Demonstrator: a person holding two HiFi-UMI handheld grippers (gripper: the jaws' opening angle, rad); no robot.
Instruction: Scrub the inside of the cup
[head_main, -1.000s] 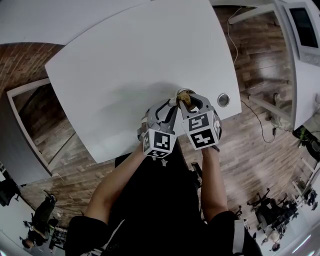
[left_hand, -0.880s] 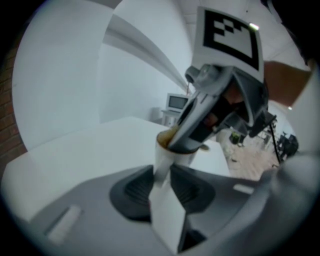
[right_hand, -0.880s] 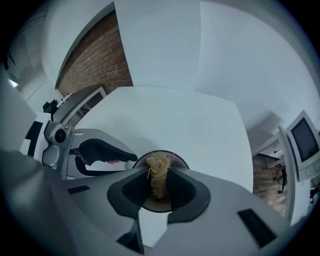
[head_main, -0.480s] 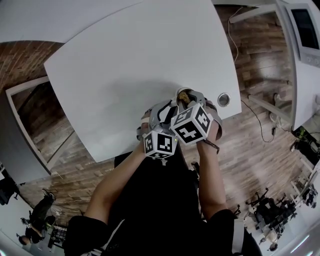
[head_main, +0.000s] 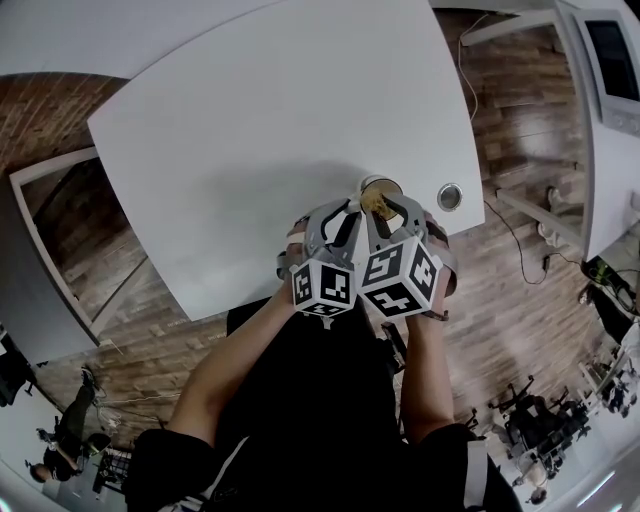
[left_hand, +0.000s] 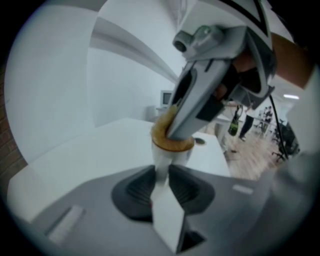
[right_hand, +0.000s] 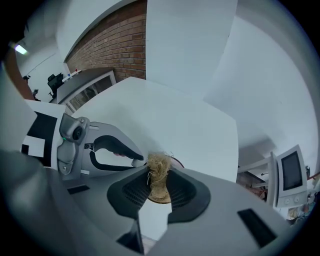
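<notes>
A small white cup (head_main: 379, 186) with a brown inside stands near the front edge of the white table (head_main: 250, 130). My left gripper (head_main: 345, 208) is shut on the cup's side piece, likely its handle; its jaws have just been closing on it. In the left gripper view the cup (left_hand: 170, 152) stands just beyond the left gripper (left_hand: 161, 175). My right gripper (head_main: 385, 206) points steeply down over the cup, shut on a straw-coloured fibre scrubber (right_hand: 159, 170). The scrubber's lower end sits in the cup's mouth (right_hand: 151, 198), between the right gripper (right_hand: 159, 181) pads.
A round metal grommet (head_main: 450, 196) sits in the table just right of the cup. The table's front edge runs close beneath both grippers, with wooden floor (head_main: 520, 300) beyond. The right gripper's body (left_hand: 210, 90) hangs over the cup in the left gripper view.
The right gripper has rolled about its own axis over the cup, its marker cube turning to show other faces. The left gripper and the cup have stayed in place.
</notes>
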